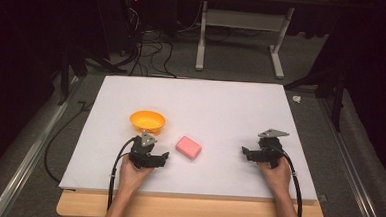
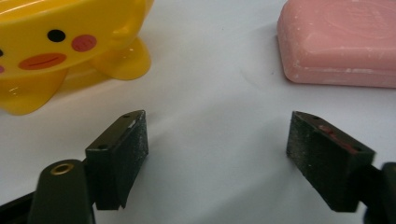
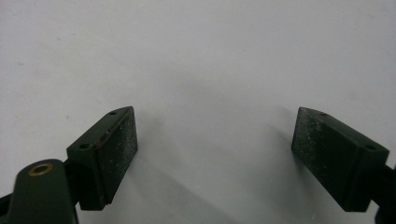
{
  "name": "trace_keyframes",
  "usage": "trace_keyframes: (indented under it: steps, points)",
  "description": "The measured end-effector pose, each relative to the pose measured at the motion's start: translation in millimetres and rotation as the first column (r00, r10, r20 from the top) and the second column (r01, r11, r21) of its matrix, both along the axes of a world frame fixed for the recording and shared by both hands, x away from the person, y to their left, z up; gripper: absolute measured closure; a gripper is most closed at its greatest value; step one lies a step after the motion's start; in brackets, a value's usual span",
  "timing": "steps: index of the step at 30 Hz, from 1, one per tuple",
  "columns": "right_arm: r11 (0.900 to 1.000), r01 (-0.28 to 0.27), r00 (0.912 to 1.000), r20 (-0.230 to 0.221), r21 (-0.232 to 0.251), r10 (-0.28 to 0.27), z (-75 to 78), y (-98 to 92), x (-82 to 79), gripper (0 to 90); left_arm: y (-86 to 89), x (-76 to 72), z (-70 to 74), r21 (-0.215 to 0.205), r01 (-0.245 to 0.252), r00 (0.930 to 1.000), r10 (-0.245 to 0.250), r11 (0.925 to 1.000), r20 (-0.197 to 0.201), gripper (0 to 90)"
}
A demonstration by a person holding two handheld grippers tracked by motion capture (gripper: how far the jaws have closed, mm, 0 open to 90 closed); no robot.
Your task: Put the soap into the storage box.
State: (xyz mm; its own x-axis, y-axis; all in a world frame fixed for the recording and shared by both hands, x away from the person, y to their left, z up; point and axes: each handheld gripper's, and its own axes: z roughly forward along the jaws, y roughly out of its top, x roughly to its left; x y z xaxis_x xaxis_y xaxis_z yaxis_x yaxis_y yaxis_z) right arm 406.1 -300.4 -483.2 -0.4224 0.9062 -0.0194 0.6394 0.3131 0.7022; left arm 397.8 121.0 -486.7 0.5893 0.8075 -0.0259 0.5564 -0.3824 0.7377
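A pink bar of soap [image 1: 188, 147] lies near the middle of the white board [image 1: 221, 105]. Left of it stands a yellow duck-faced dish [image 1: 147, 121] on small feet. My left gripper [image 1: 164, 158] rests on the board just below the dish and left of the soap, open and empty. In the left gripper view the soap [image 2: 338, 42] is ahead at the upper right and the dish [image 2: 60, 46] at the upper left, both beyond the jaws [image 2: 217, 154]. My right gripper [image 1: 247, 152] sits at the right side of the board, open over bare white surface [image 3: 215, 154].
The white board lies on a wooden table [image 1: 190, 209] whose edge shows at the front. Beyond the board are black cables [image 1: 149, 51] on the floor and a white table frame [image 1: 240, 36]. A metal rail [image 1: 28, 150] runs along the left.
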Motion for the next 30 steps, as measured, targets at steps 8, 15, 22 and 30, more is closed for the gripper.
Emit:
trace_keyframes:
  steps: [8, 15, 22, 30]
  points:
    - [1.000, 0.000, 1.0000, 0.000, 0.000, 0.000, 0.0, 0.0, 0.0, 15.1, -3.9, -0.8, 4.4, 0.006, 0.010, 0.9999, -0.010, 0.9999, -0.011, 16.3]
    - [1.000, 0.000, 1.0000, 0.000, 0.000, 0.000, 0.0, 0.0, 0.0, 15.1, -5.8, -7.1, 16.4, -0.021, -0.004, 1.0000, 0.004, 0.9998, -0.001, 16.0]
    - [1.000, 0.000, 1.0000, 0.000, 0.000, 0.000, 0.0, 0.0, 0.0, 15.1, -13.6, -10.6, 27.1, -0.053, 0.017, 0.9997, -0.016, 0.9985, 0.019, 14.8]
    - [1.000, 0.001, 1.0000, -0.001, 0.001, -0.001, 0.0, 0.1, -0.1, 15.1, -27.7, -11.2, 35.2, -0.076, 0.041, 0.9988, -0.039, 0.9963, 0.029, 10.2]
